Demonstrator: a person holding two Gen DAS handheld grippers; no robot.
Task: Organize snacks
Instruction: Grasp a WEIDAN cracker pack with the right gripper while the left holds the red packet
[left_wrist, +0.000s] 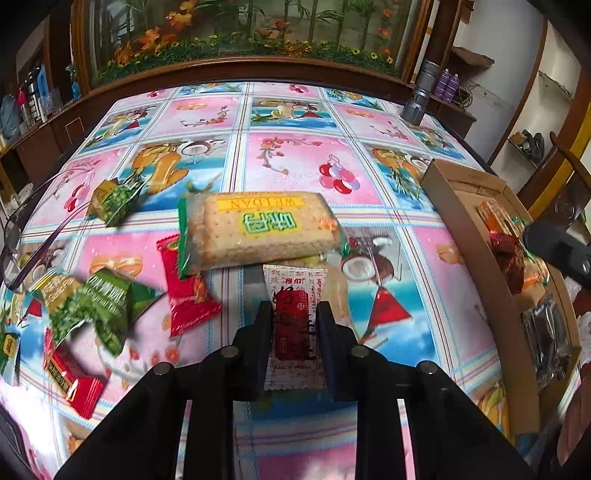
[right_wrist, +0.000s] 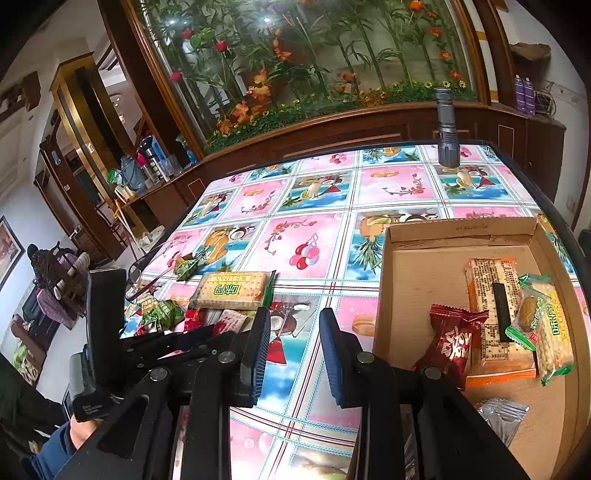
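My left gripper (left_wrist: 294, 314) is shut on a white packet with red print (left_wrist: 295, 332), which lies on the flowered tablecloth (left_wrist: 295, 162). Just beyond it lies a long cracker packet with green lettering (left_wrist: 255, 229), also seen in the right wrist view (right_wrist: 232, 291). Green packets (left_wrist: 99, 306) and red packets (left_wrist: 188, 291) are scattered to the left. My right gripper (right_wrist: 293, 332) is open over the cloth, nothing between its fingers, just left of the cardboard box (right_wrist: 458, 229). The box holds a dark red packet (right_wrist: 454, 343), an orange cracker packet (right_wrist: 495, 314) and a green cracker packet (right_wrist: 550, 332).
A grey flashlight (right_wrist: 447, 129) stands at the table's far right corner. A pair of glasses (left_wrist: 22, 236) lies at the left edge. A wooden cabinet with artificial plants (right_wrist: 314, 55) runs behind the table. A silver packet (right_wrist: 502, 413) sits at the box's near end.
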